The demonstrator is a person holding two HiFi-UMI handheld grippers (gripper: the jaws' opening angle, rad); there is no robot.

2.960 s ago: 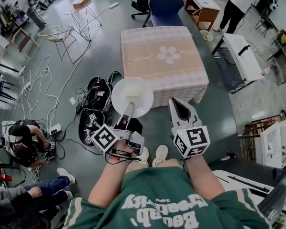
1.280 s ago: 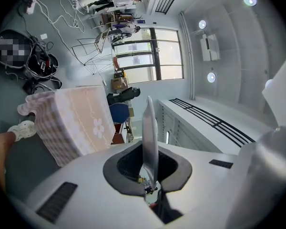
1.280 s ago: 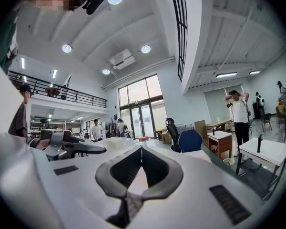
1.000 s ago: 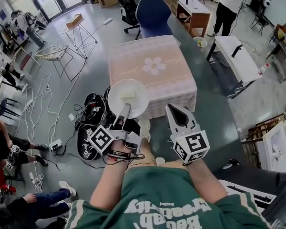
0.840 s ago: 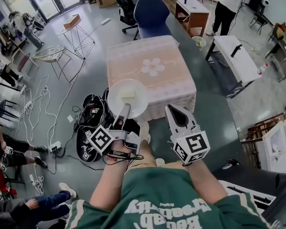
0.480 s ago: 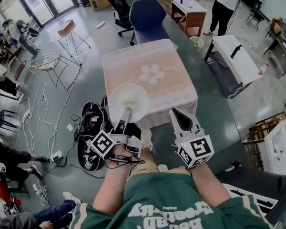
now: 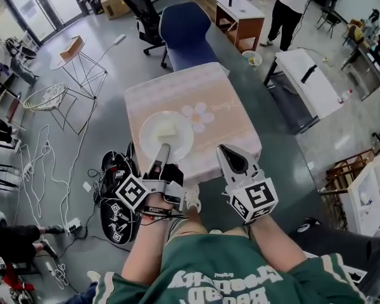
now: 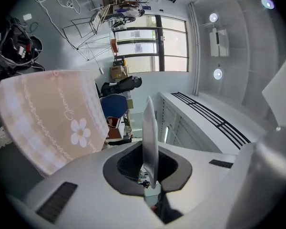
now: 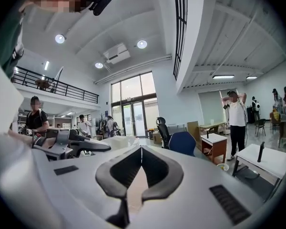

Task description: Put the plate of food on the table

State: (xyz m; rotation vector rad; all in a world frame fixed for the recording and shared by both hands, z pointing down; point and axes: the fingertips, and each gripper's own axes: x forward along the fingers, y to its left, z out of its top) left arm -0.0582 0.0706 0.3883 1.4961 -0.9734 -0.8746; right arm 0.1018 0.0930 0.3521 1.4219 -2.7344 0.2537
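A white plate point(image 7: 166, 135) carries a pale block of food point(image 7: 165, 130). My left gripper point(image 7: 161, 152) is shut on its near rim and holds it level above the near left part of the table point(image 7: 221, 100), which has a pink cloth with a white flower. In the left gripper view the plate point(image 8: 150, 137) stands edge-on between the jaws, with the table point(image 8: 47, 118) to the left. My right gripper point(image 7: 227, 151) hovers shut and empty at the table's near edge, right of the plate. The right gripper view shows the right gripper point(image 9: 141, 150) with its tips touching and the plate point(image 9: 115, 141) at the left.
A blue chair point(image 7: 183, 27) stands behind the table, a black office chair point(image 7: 136, 8) beyond it. Black bags and cables point(image 7: 117, 192) lie on the floor at the left. A white desk point(image 7: 304, 71) is at the right, and a person point(image 7: 288, 5) stands at the back.
The table has drawn nearer. The plate, earlier short of the table's near edge, now hangs over the cloth. Both grippers have kept their grip state.
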